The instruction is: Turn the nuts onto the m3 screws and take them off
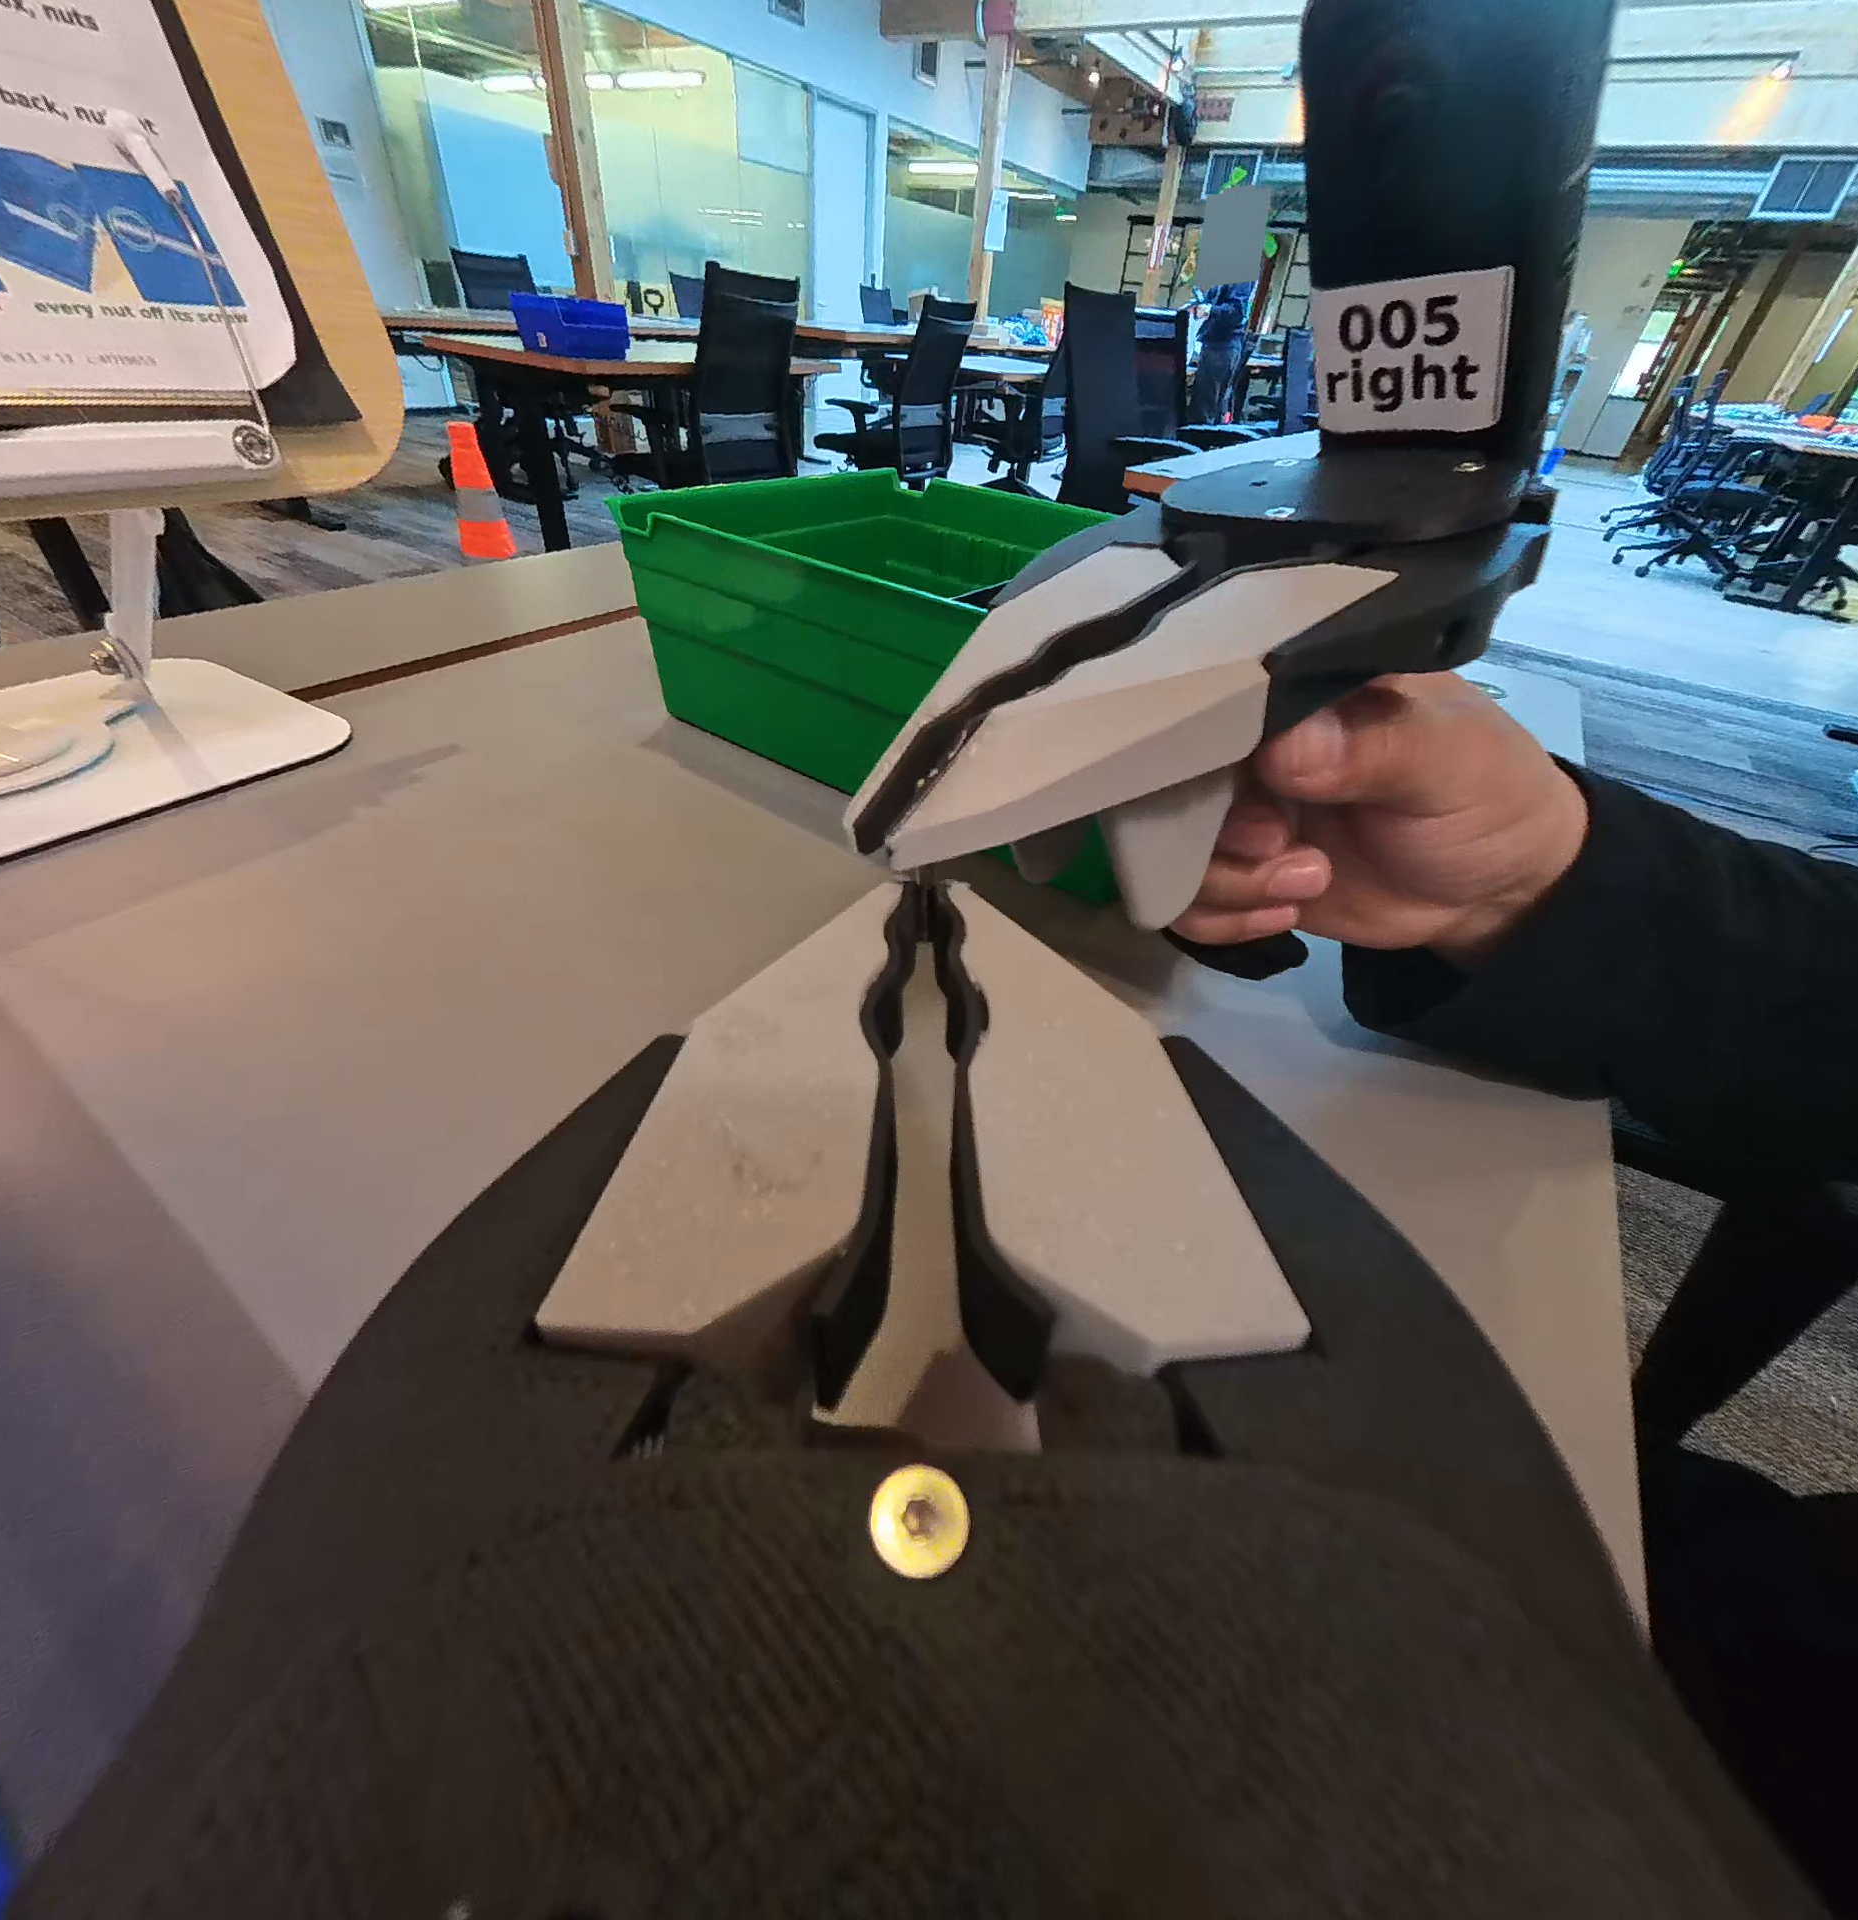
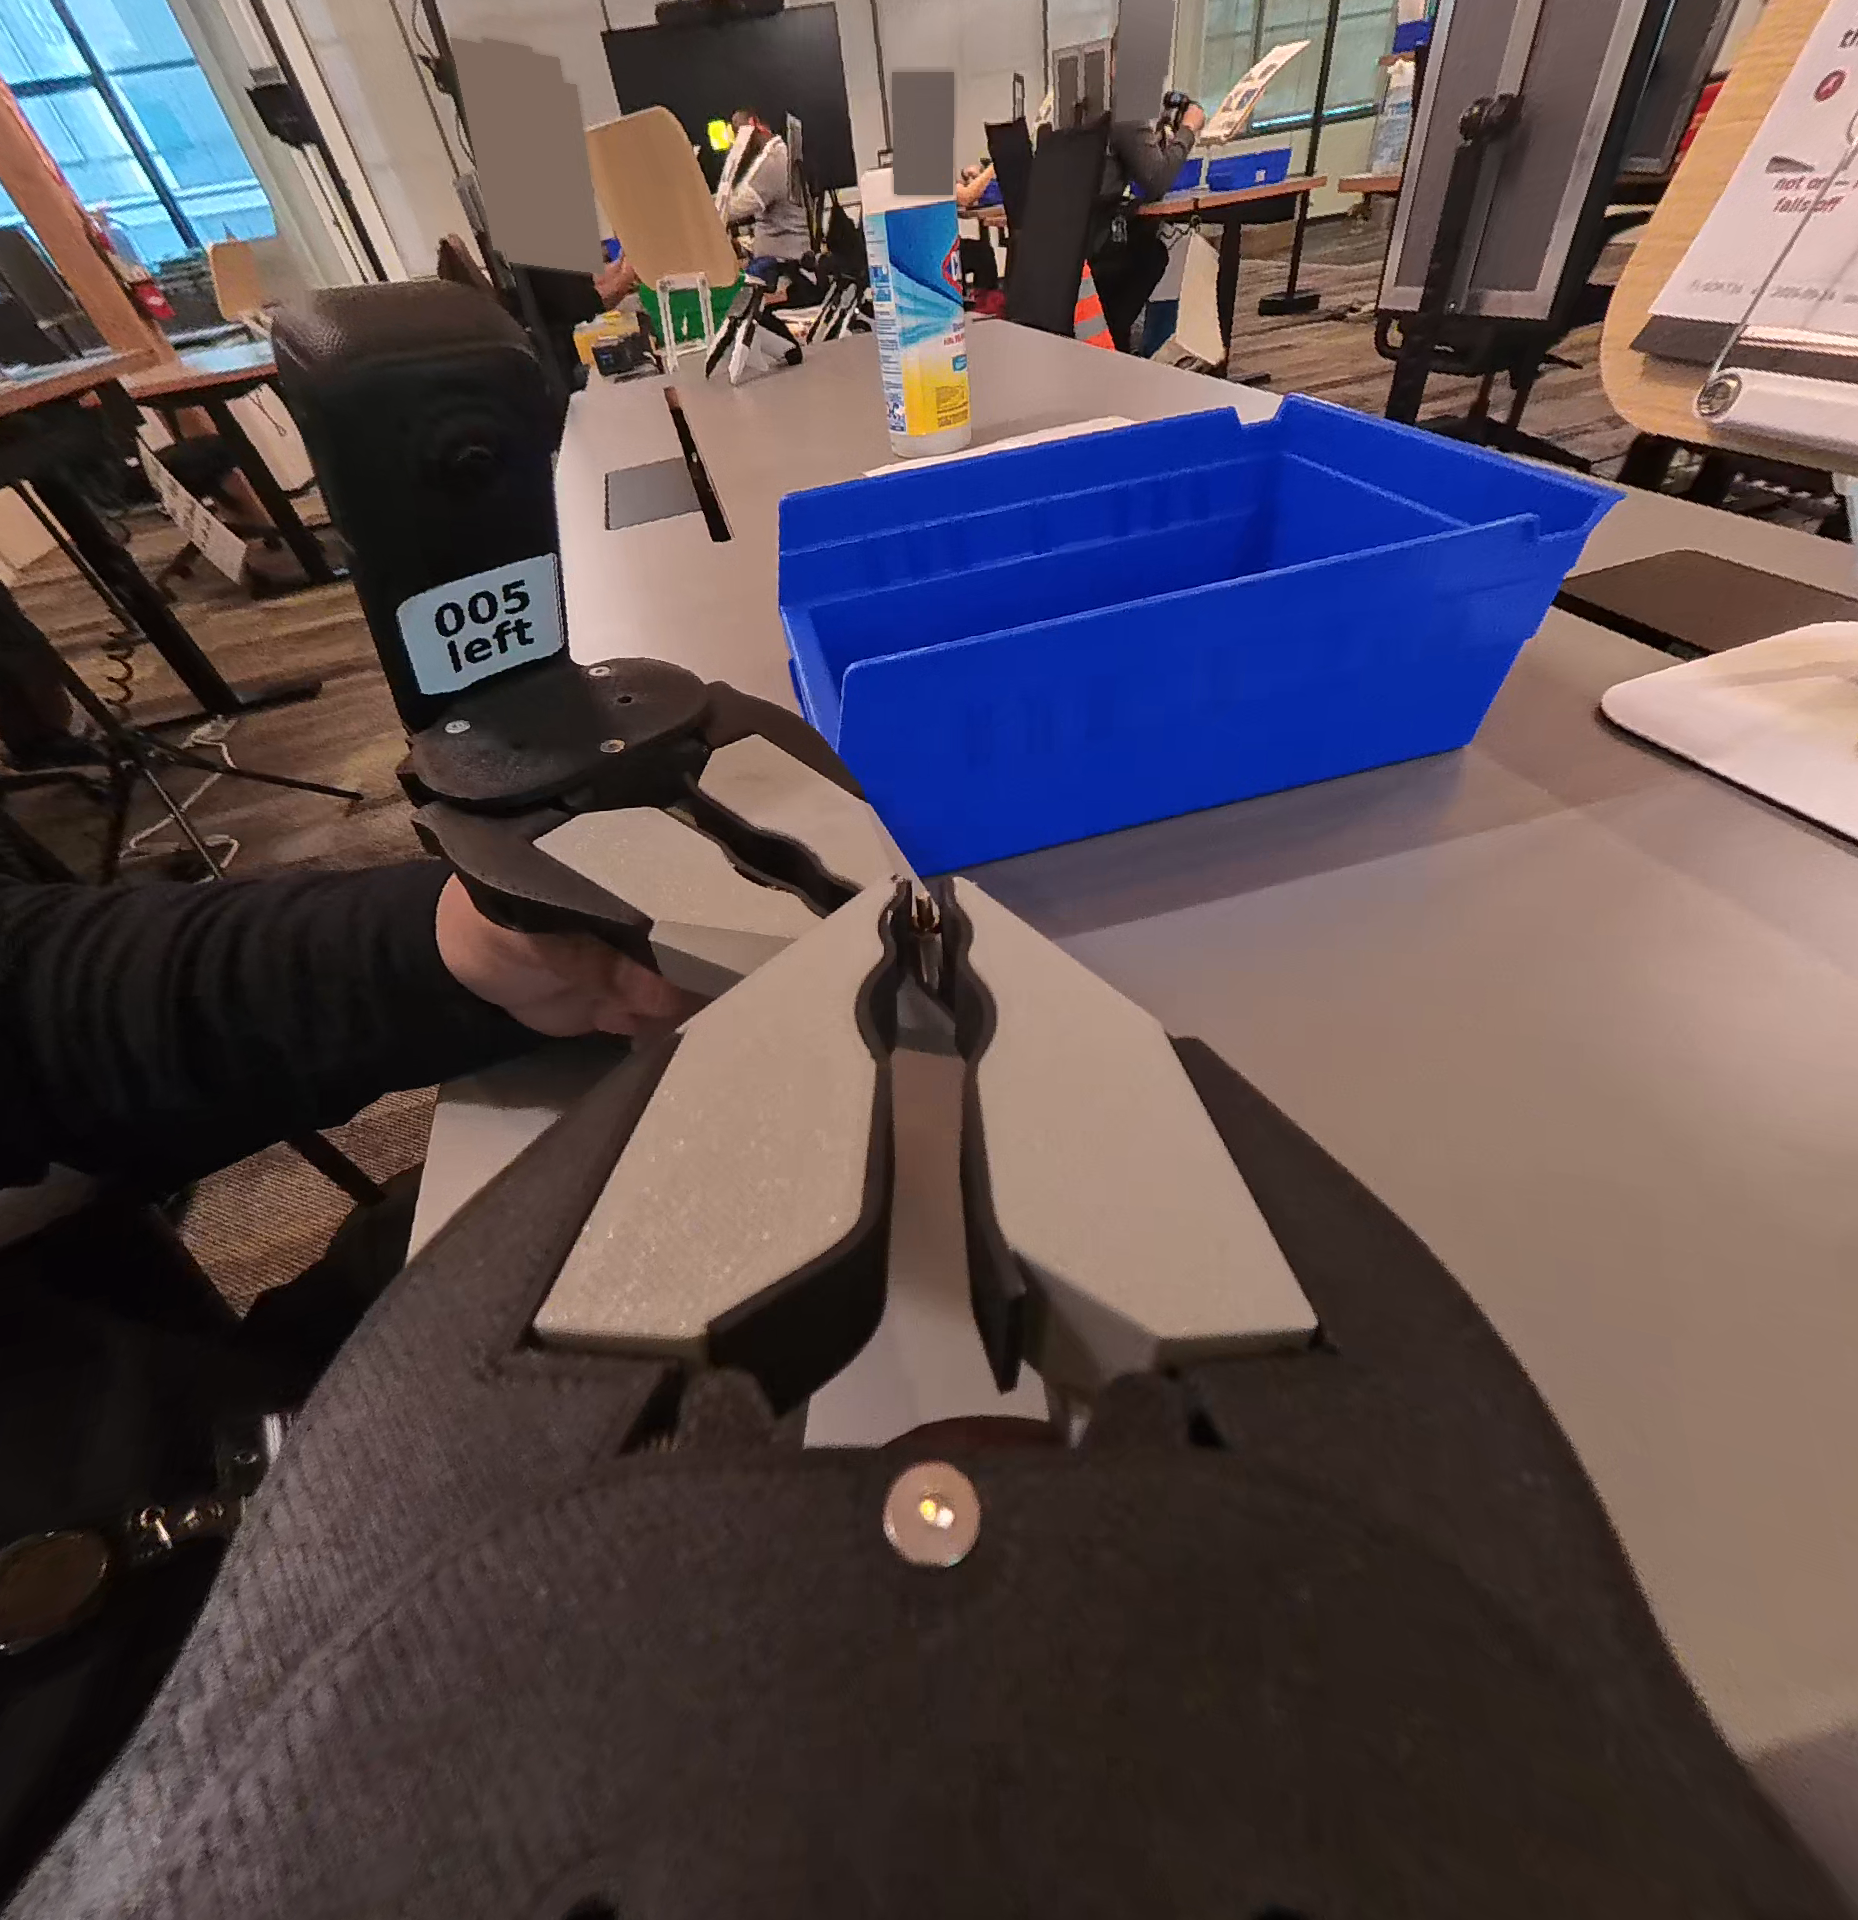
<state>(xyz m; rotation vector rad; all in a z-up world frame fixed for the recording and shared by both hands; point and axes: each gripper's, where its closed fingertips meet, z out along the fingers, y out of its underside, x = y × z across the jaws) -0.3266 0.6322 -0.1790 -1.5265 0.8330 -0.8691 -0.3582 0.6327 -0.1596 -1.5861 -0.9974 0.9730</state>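
Both grippers meet tip to tip above the grey table (image 1: 385, 987). My left gripper (image 1: 921, 906) is shut on a thin dark screw (image 1: 919, 896) that barely shows between its tips. My right gripper (image 1: 885, 844) reaches in from the right, held by a hand, with its jaws closed just above the left tips. In the right wrist view my right gripper (image 2: 921, 906) is shut on a small metal piece (image 2: 921, 927), seemingly the nut on the screw's end. I cannot tell nut from screw. The left gripper (image 2: 852, 896) comes in from the left, its tips hidden behind my right finger.
A green bin (image 1: 800, 644) stands behind the grippers. A blue bin (image 2: 1164, 675) stands on the table past the tips in the right wrist view, and a white-and-blue canister (image 2: 920, 312) stands behind it. An instruction sheet on a white stand (image 1: 125, 343) is at the table's far side. My left and right fingertips are right by each other.
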